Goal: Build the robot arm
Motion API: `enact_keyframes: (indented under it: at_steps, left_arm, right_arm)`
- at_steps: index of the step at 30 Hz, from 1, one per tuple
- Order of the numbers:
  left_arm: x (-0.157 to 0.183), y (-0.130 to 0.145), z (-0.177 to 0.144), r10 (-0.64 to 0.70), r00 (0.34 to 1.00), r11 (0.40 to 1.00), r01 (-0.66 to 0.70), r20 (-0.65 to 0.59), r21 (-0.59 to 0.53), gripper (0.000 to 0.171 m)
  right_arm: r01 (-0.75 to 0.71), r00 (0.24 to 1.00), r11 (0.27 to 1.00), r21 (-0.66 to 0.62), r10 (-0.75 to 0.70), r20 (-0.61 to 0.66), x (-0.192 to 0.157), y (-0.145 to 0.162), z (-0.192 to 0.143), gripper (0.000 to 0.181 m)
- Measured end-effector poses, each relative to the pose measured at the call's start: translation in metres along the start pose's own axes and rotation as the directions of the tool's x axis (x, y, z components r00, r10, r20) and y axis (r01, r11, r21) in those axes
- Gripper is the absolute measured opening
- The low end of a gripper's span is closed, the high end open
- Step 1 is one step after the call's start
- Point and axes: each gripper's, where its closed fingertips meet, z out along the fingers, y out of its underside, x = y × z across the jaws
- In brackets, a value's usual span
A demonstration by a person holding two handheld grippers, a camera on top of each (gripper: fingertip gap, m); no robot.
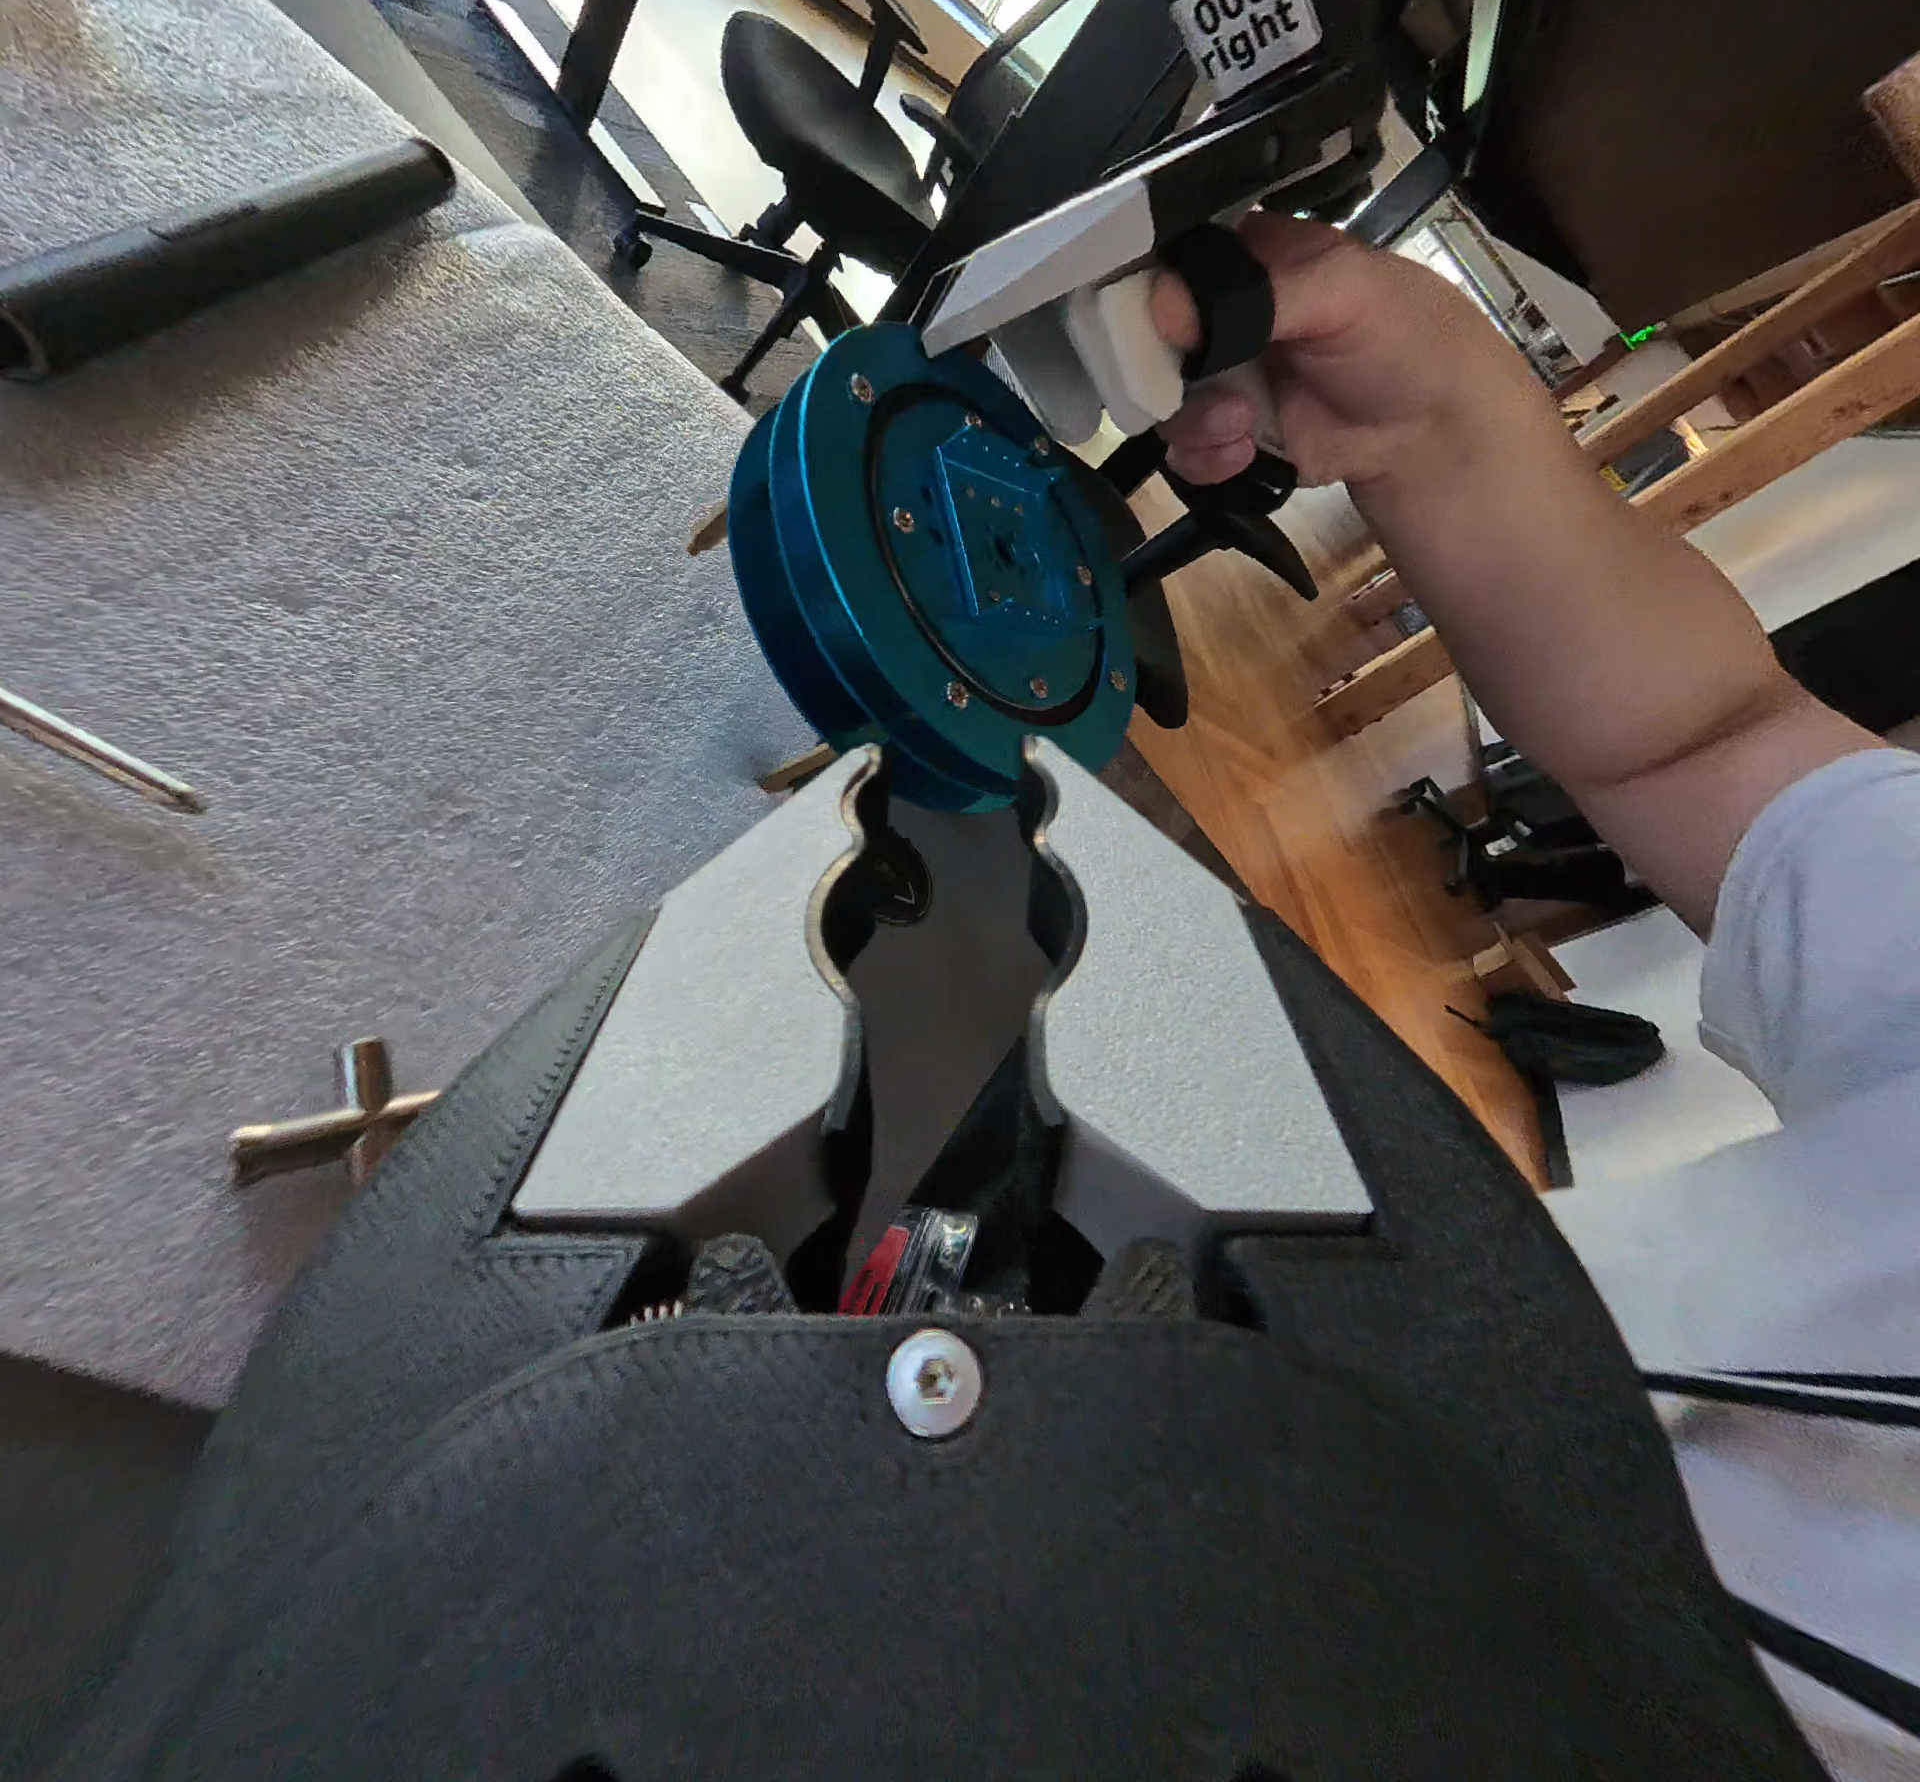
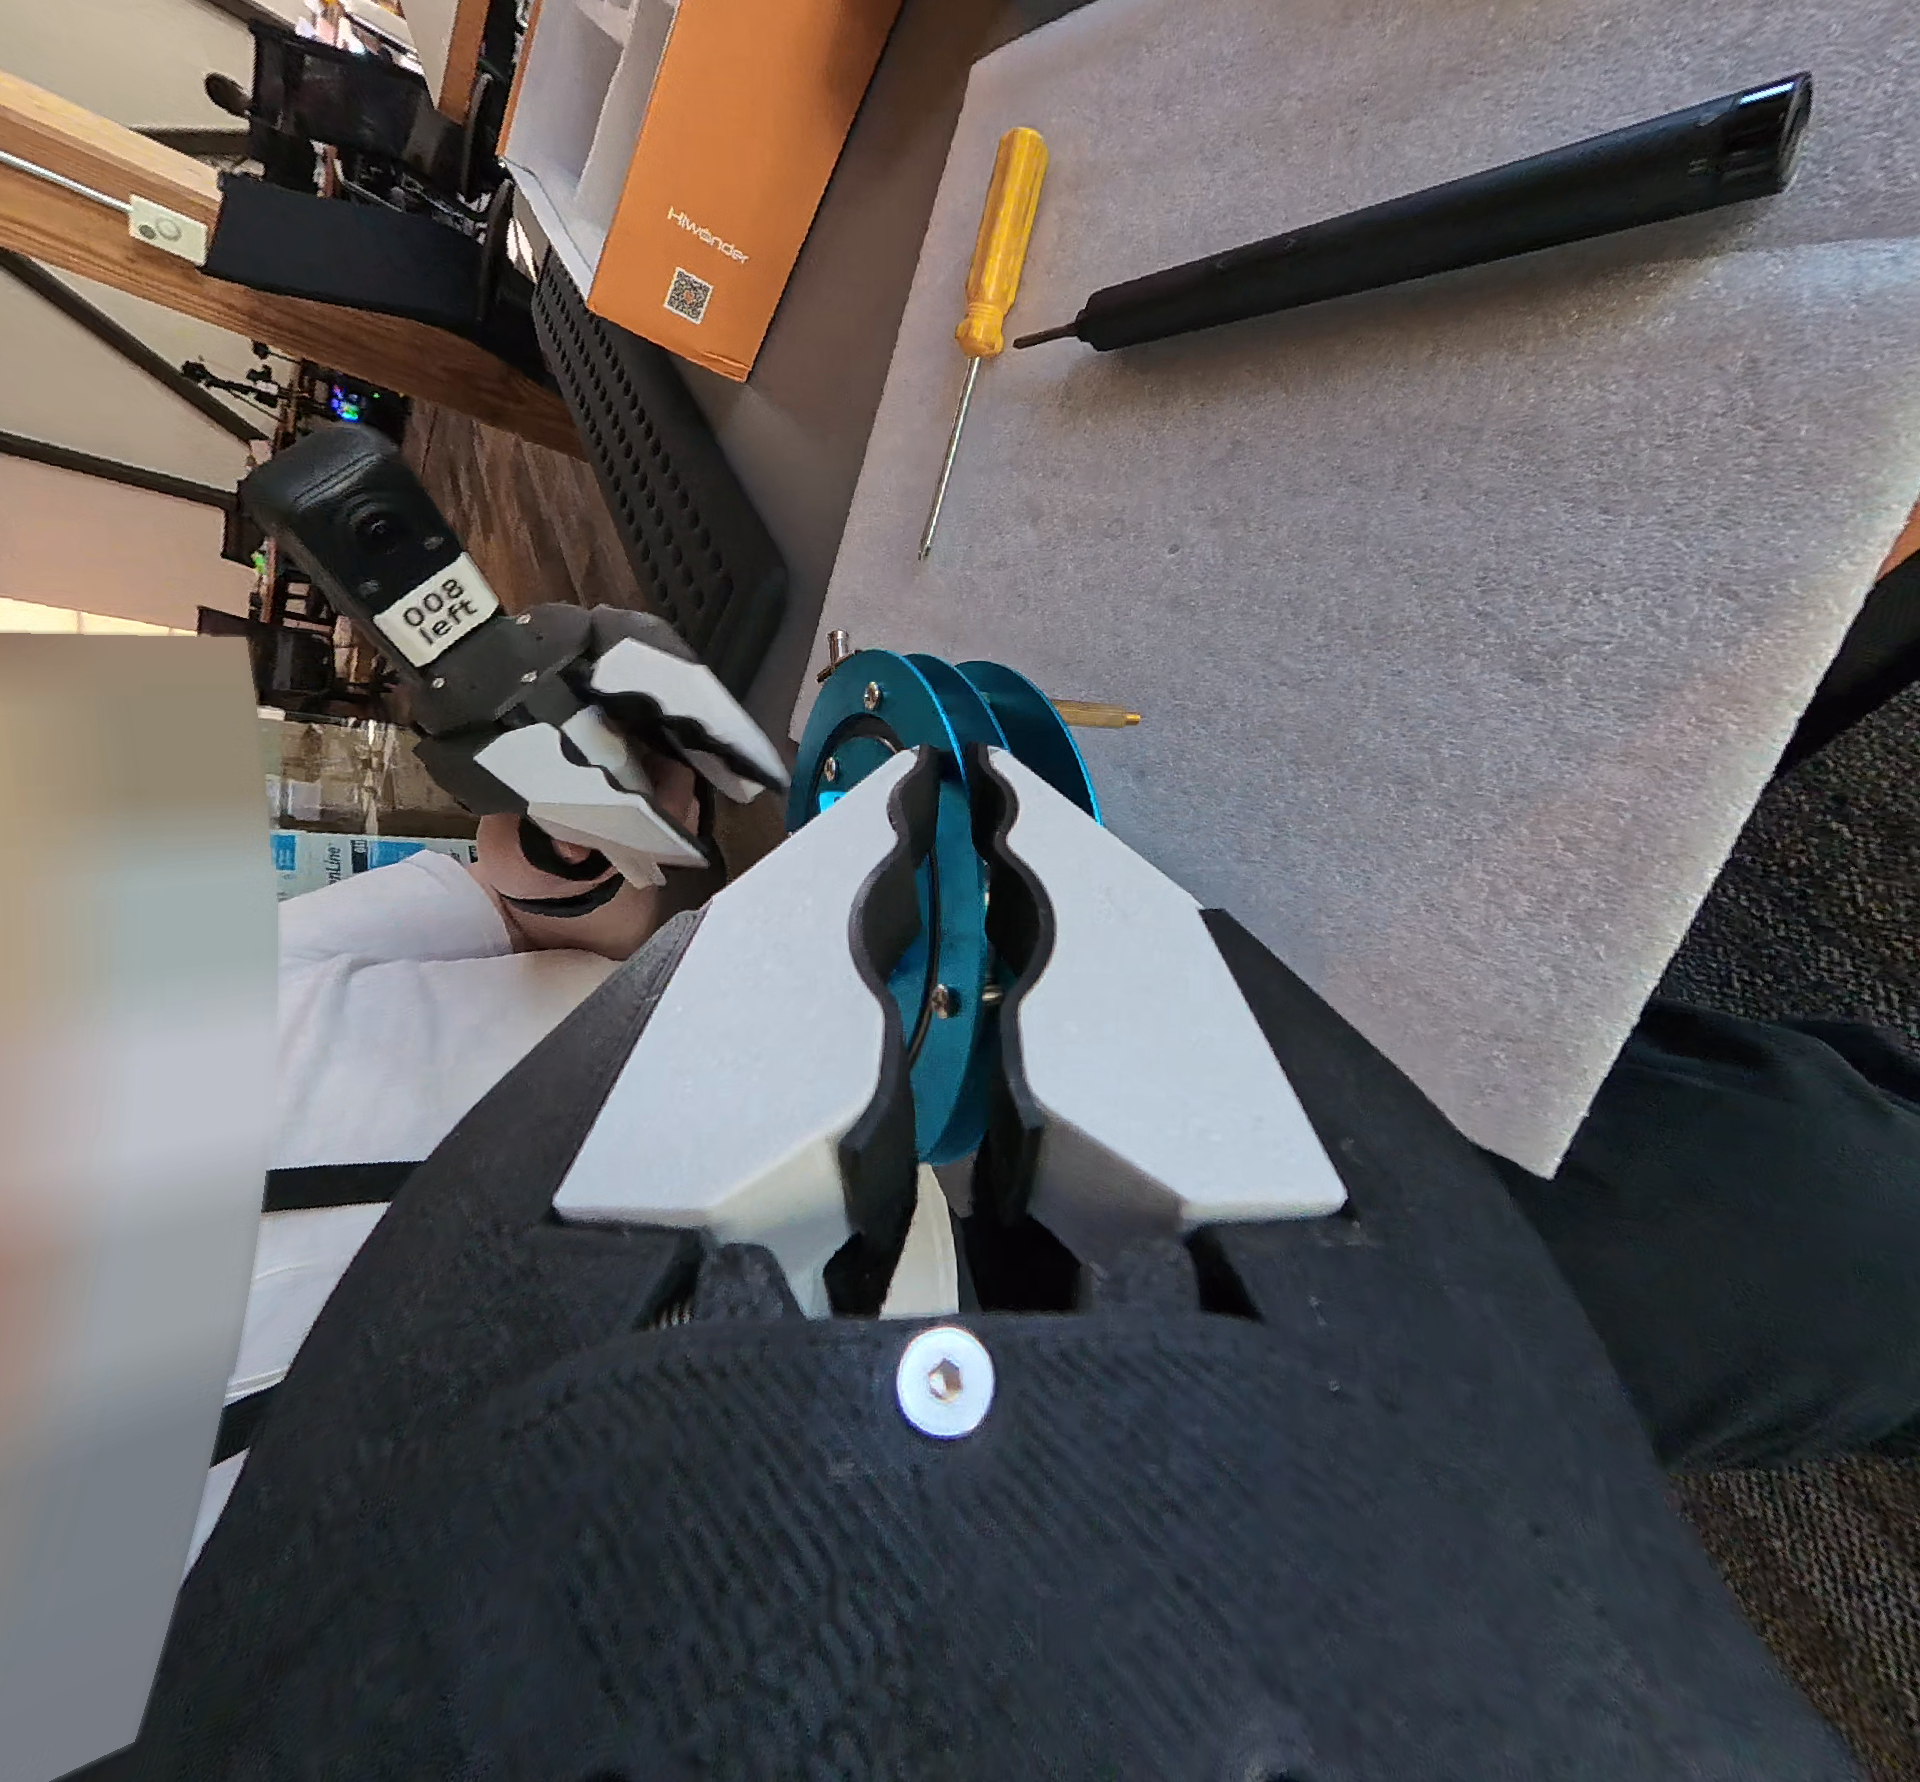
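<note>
**Labels.** A white sticker with black print sits on the black body of my right hand-held gripper. A matching sticker sits below the camera of my left hand-held gripper. A tall orange cardboard box at the far edge of the tabletop carries a white brand mark and a square code.

**Held item.** The blue anodised metal disc assembly is made of stacked round flanges with small screws and a raised square centre plate. It is held off the tabletop, between the two hand-held grippers.
- My right hand-held gripper is clamped on one flange, which sits between its wavy black pads; the fingers are matte white on ribbed black printed mounts.
- The tips of my left hand-held gripper flank the disc's lower rim, with a narrow gap between them. I cannot tell whether they pinch it.
- My bare hand grips the right handle.

**Surroundings.**
- A sheet of grey-white pebbled foam covers the tabletop.
- On it lie a yellow-handled screwdriver with a thin steel shaft and, near it, a long black pen-shaped driver.
- A brass-coloured cross-shaped metal fitting is partly hidden behind my left finger mount.
- A small brass pin shows past the disc, its base hidden.
</note>
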Motion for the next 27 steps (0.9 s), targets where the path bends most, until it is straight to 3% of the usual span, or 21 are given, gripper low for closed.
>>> enact_keyframes:
  at_steps: [3, 6, 9, 11, 18, 21, 24, 27]
  left_arm:
    - [-0.008, -0.008, 0.012, 0.016, 0.999, 1.0, -0.015, 0.033, -0.022, 0.03]
    - [-0.015, -0.022, 0.017, 0.009, 0.999, 1.0, -0.008, 0.036, -0.016, 0.024]
    - [-0.019, -0.019, 0.027, -0.036, 0.999, 0.996, 0.036, 0.002, -0.079, 0.026]
    - [-0.02, -0.018, 0.03, -0.056, 0.998, 0.994, 0.052, -0.038, -0.101, 0.018]
    - [-0.018, -0.014, 0.025, -0.09, 0.987, 0.993, 0.079, -0.133, -0.086, 0.016]
    - [-0.015, -0.012, 0.024, -0.066, 0.988, 0.995, 0.055, -0.137, -0.083, 0.015]
    - [-0.014, -0.011, 0.023, -0.044, 0.99, 0.995, 0.031, -0.136, -0.094, 0.016]
    - [-0.014, -0.01, 0.023, -0.043, 0.989, 0.995, 0.029, -0.143, -0.097, 0.015]
  right_arm:
    - [0.015, 1.0, 1.0, -0.004, -0.015, 0.016, 0.0, 0.0, 0.0, 0.004]
    - [0.03, 0.999, 1.0, 0.003, -0.03, 0.039, -0.001, -0.001, 0.001, 0.004]
    - [0.057, 0.997, 0.998, 0.006, -0.057, 0.055, -0.004, -0.002, 0.003, 0.004]
    - [0.076, 0.995, 0.997, 0.008, -0.076, 0.06, -0.005, -0.004, 0.005, 0.004]
    - [0.201, 0.974, 0.979, 0.02, -0.202, 0.102, -0.014, -0.008, 0.009, 0.006]
    - [0.241, 0.963, 0.966, 0.099, -0.25, 0.101, -0.015, -0.012, -0.001, 0.035]
    - [0.227, 0.965, 0.945, 0.234, -0.251, 0.078, -0.001, -0.011, -0.02, 0.047]
    - [0.1, 0.967, 0.966, 0.24, -0.151, 0.204, 0.005, 0.01, -0.022, 0.059]
